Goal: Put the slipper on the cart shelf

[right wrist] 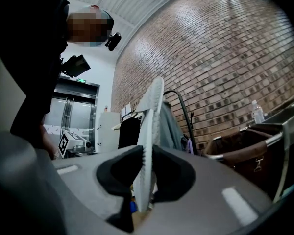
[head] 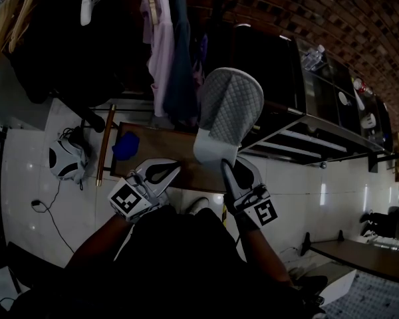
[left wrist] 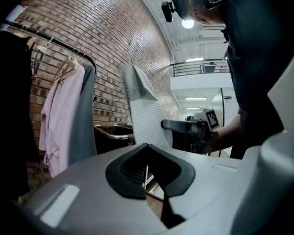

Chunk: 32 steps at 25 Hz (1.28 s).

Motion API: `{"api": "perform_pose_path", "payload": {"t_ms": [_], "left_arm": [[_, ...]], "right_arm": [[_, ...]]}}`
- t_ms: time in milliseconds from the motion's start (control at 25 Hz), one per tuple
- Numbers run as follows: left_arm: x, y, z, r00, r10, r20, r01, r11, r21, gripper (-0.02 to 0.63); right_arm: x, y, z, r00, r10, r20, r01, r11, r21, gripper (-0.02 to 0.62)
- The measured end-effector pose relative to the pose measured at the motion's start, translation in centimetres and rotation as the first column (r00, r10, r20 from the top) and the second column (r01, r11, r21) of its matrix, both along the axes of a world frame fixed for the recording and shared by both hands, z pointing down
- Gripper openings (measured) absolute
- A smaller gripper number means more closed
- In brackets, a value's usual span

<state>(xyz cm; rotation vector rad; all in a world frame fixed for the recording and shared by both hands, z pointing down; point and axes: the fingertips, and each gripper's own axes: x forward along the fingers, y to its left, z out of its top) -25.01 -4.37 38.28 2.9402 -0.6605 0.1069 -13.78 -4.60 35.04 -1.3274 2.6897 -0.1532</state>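
A grey quilted slipper (head: 229, 108) stands upright in the air, toe up, held by its heel end. My right gripper (head: 224, 169) is shut on it; in the right gripper view the black pads press both sides of the slipper (right wrist: 152, 111), which my right gripper (right wrist: 148, 153) shows edge-on. My left gripper (head: 161, 173) hangs beside it to the left, shut and holding nothing. In the left gripper view my left gripper (left wrist: 147, 148) faces the slipper (left wrist: 142, 106) and my right gripper (left wrist: 179, 125). The black cart (head: 306, 121) with its shelves stands to the right, behind the slipper.
A low wooden table (head: 179, 158) with a blue thing (head: 125, 145) lies just ahead of the grippers. Clothes (head: 161, 38) hang on a rack at the back left. A sports shoe (head: 66, 159) lies on the white floor at left. A bottle (head: 312, 57) stands on the cart's top.
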Motion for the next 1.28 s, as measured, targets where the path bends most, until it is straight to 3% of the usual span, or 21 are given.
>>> {"api": "perform_pose_path", "payload": {"t_ms": [120, 440, 640, 920, 1280], "left_arm": [[-0.3, -0.1, -0.4, 0.999, 0.009, -0.050, -0.009, 1.000, -0.007, 0.003], [-0.4, 0.0, -0.7, 0.993, 0.071, -0.094, -0.069, 0.997, 0.026, 0.005], [-0.9, -0.1, 0.3, 0.994, 0.087, -0.065, -0.089, 0.996, -0.022, 0.005], [-0.9, 0.4, 1.5, 0.984, 0.169, -0.062, -0.171, 0.985, -0.018, 0.005], [1.4, 1.8, 2.2, 0.961, 0.267, -0.073, -0.270, 0.963, -0.023, 0.005]], "right_arm": [[0.0, -0.1, 0.0, 1.000, 0.001, 0.002, -0.001, 1.000, -0.002, 0.061], [-1.0, 0.2, 0.3, 1.000, 0.014, -0.006, -0.014, 1.000, -0.013, 0.061], [-1.6, 0.4, 0.6, 0.999, 0.043, -0.015, -0.044, 0.999, -0.028, 0.061], [-2.4, 1.0, 1.7, 0.992, 0.124, -0.015, -0.125, 0.990, -0.059, 0.061], [-0.3, 2.7, 3.0, 0.973, 0.232, 0.002, -0.231, 0.970, -0.079, 0.061]]}}
